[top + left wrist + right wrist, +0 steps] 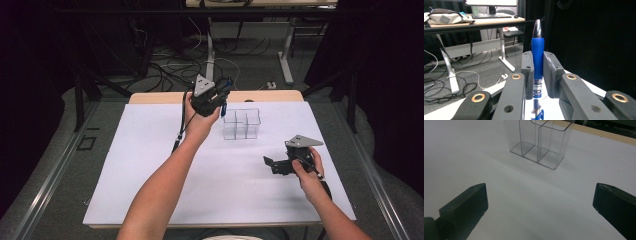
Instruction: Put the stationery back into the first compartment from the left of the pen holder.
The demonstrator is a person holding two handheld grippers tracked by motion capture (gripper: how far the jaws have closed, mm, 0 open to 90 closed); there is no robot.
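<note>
A blue pen (538, 60) with a silver tip stands upright between the black jaws of my left gripper (538, 72), which is shut on it. In the high view that left gripper (221, 97) is held up above the table's far side, just left of a clear plastic holder (242, 123) with several compartments; the pen (224, 107) hangs down from it. My right gripper (272, 165) rests low over the white sheet at the right, its jaws wide open with nothing between them. The clear holder (539, 142) stands ahead of it in the right gripper view.
The white sheet (150, 170) covers a wooden table (160, 97). Beyond the far edge are desk legs (286, 55) and loose cables (170, 70) on the floor. Dark curtains close both sides.
</note>
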